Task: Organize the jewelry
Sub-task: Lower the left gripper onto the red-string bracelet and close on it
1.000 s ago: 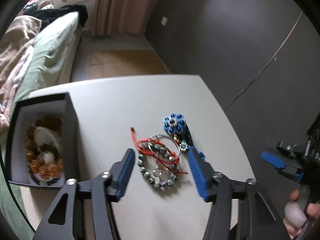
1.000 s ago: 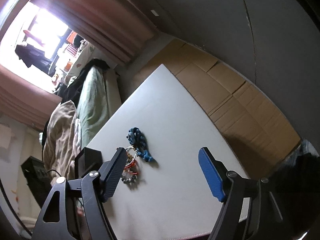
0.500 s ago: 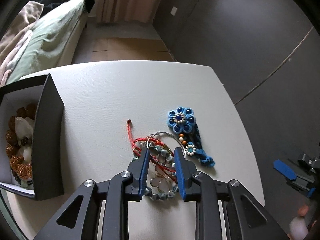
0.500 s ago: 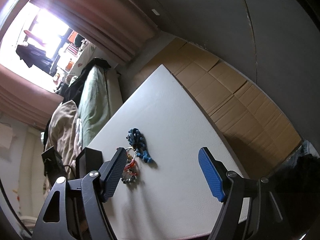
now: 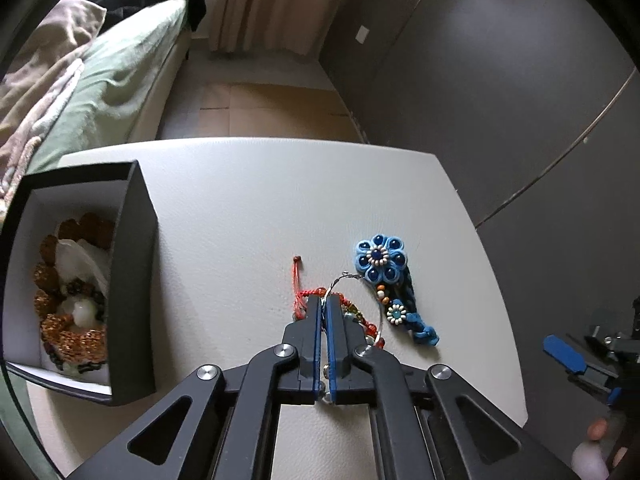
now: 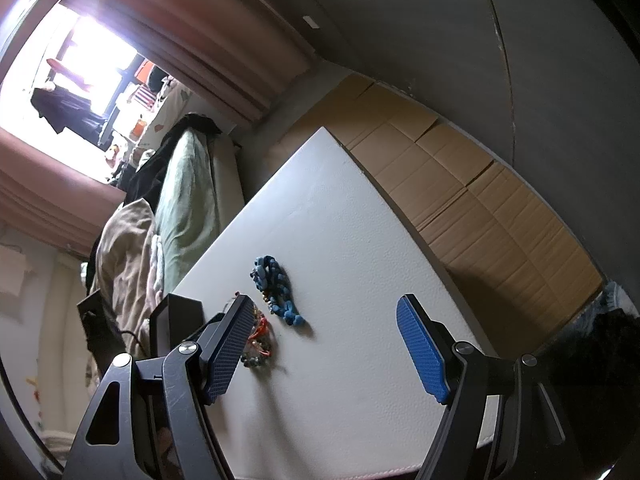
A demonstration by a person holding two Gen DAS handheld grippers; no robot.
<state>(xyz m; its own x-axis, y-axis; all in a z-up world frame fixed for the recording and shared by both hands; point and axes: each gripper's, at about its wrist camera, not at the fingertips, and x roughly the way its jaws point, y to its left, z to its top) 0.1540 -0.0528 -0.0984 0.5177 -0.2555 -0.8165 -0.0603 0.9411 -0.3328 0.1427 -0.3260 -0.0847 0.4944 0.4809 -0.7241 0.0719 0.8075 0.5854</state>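
- Gripping phase of the sorting job: left hand-held gripper [image 5: 323,307] clenched, blue pads nearly together, on the tangled pile of red cord and bead bracelets [image 5: 344,312] lying on the white surface [image 5: 240,208].
- Judging from that pinch, next comes a lift and a carry left to the open black box with white lining [image 5: 132,264], already holding amber and dark bead pieces.
- Calling for a slow rise: cords, beads and the thin silver wire hoop [image 5: 360,280] look intertwined, so more than one piece may come up, or one may snag.
- Lying just right of the pile, possibly touching the hoop: blue beaded flower ornament on a braided blue cord [image 5: 380,258].
- Waiting well off to the right, released and wide apart, holding nothing: right hand-held gripper [image 6: 324,344].
- Hidden under the left pads: exactly which strand is caught; cannot tell.
- Cut off by the frame: the box's near left corner.
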